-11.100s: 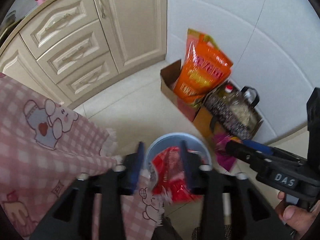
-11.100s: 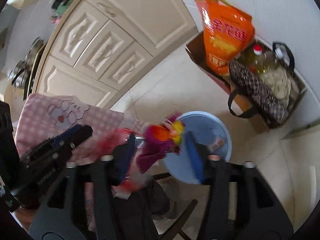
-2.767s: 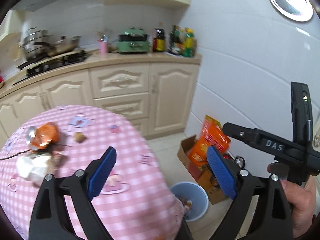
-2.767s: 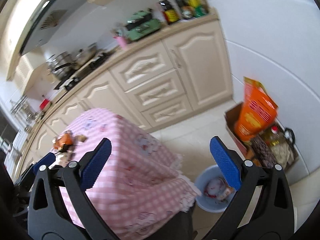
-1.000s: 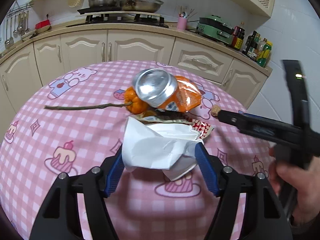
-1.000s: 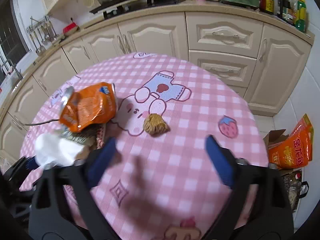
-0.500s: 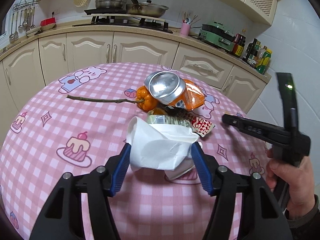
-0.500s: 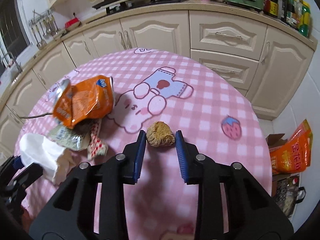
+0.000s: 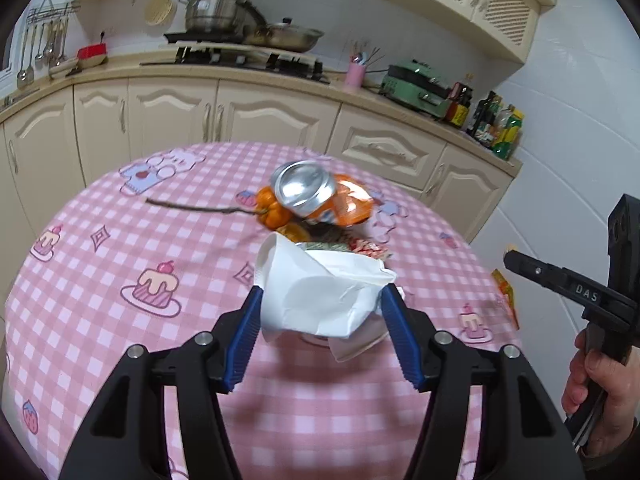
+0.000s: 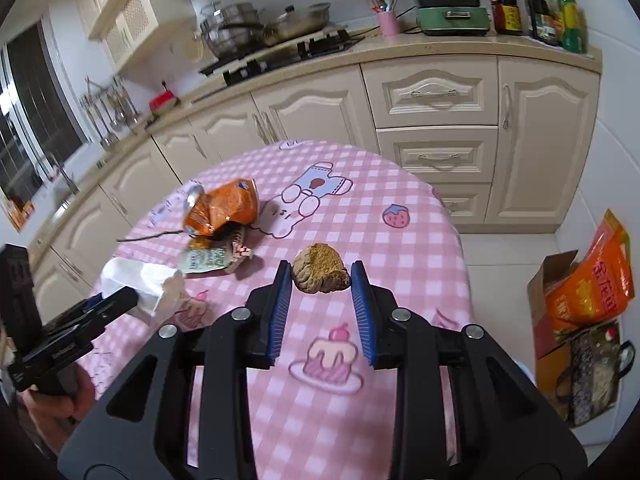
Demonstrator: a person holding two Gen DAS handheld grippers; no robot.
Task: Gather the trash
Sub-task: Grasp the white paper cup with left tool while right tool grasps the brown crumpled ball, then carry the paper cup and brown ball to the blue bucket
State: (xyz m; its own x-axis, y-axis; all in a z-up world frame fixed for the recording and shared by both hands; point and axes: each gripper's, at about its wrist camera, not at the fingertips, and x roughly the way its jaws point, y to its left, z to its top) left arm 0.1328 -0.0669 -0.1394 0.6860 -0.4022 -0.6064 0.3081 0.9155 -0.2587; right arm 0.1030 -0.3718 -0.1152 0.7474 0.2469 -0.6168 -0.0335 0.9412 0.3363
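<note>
My left gripper (image 9: 322, 300) is shut on a crumpled white tissue (image 9: 320, 292), lifted just above the pink checked tablecloth (image 9: 100, 280). Behind it lie a crushed orange can (image 9: 316, 194), a small orange fruit (image 9: 270, 210) with a long twig, and some wrappers (image 9: 340, 246). My right gripper (image 10: 322, 280) is shut on a brown crumbly lump (image 10: 320, 268), held over the cloth. In the right wrist view the tissue (image 10: 136, 276) shows at the left gripper's tip, and the can (image 10: 222, 206) lies beyond it.
Cream kitchen cabinets (image 10: 436, 120) and a stove with pots (image 9: 240, 44) run behind the table. On the floor to the right stand a cardboard box with an orange bag (image 10: 592, 280) and a dark tote bag (image 10: 592, 376). A hand (image 9: 604, 384) holds the right gripper's handle.
My right gripper closed on the brown lump and lifted it back from the table. My left gripper, holding the tissue, drew back and rose slightly, away from the can and wrappers.
</note>
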